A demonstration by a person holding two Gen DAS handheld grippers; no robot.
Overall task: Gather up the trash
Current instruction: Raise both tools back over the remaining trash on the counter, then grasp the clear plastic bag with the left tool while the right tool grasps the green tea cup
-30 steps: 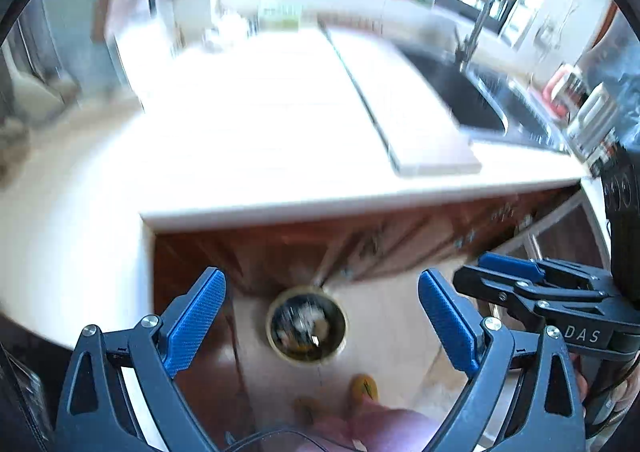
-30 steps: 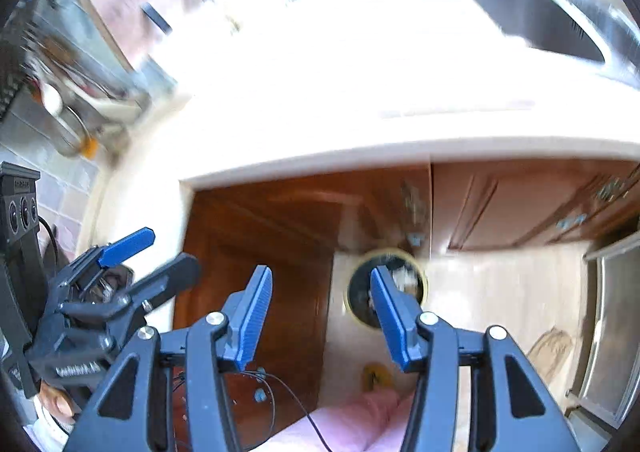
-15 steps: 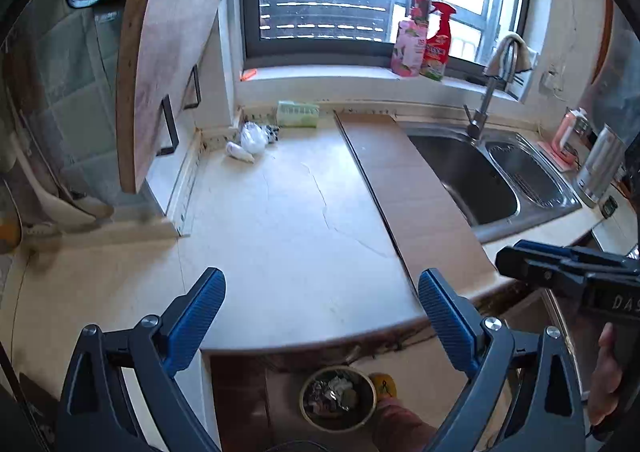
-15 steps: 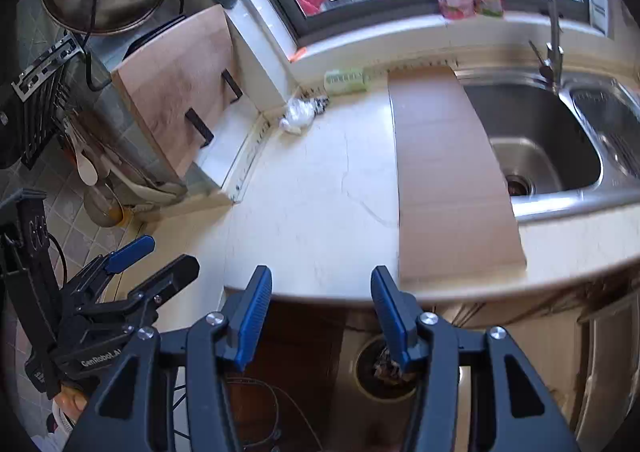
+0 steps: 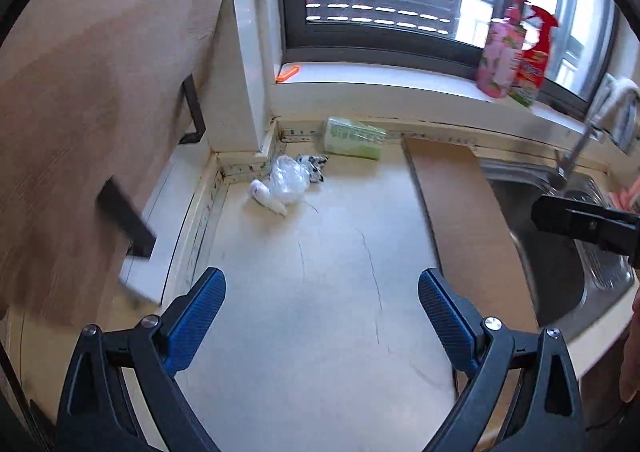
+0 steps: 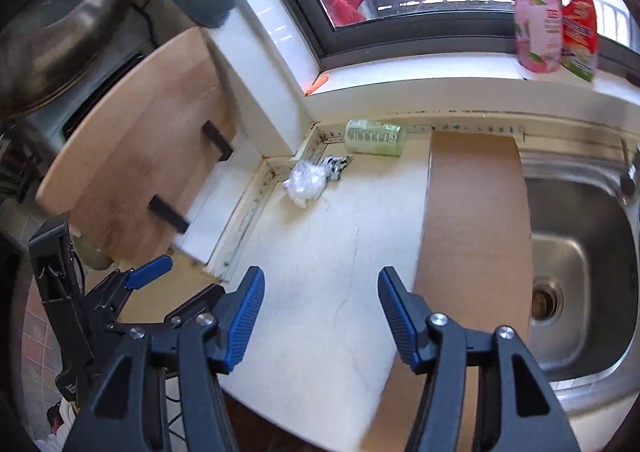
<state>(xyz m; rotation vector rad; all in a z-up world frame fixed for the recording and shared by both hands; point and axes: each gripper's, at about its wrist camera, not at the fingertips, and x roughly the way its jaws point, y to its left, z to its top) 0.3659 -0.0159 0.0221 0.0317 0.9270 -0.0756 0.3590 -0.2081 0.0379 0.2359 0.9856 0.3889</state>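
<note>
Left wrist view: the left claw [image 5: 322,306] hangs wide open and empty over the pale counter [image 5: 320,312], aimed at the trash pile [image 5: 286,185], a crumpled clear bag with white and patterned scraps tucked into the back corner, likely pushed there out of the way. A green packet [image 5: 354,137] lies just beside it under the window sill [image 5: 380,81].

Right wrist view: the right claw [image 6: 322,310] has just been opening, nothing between its jaws, likely readying for the trash pile [image 6: 308,179]. A brown board [image 6: 474,228] lies between counter and sink [image 6: 576,272].
</note>
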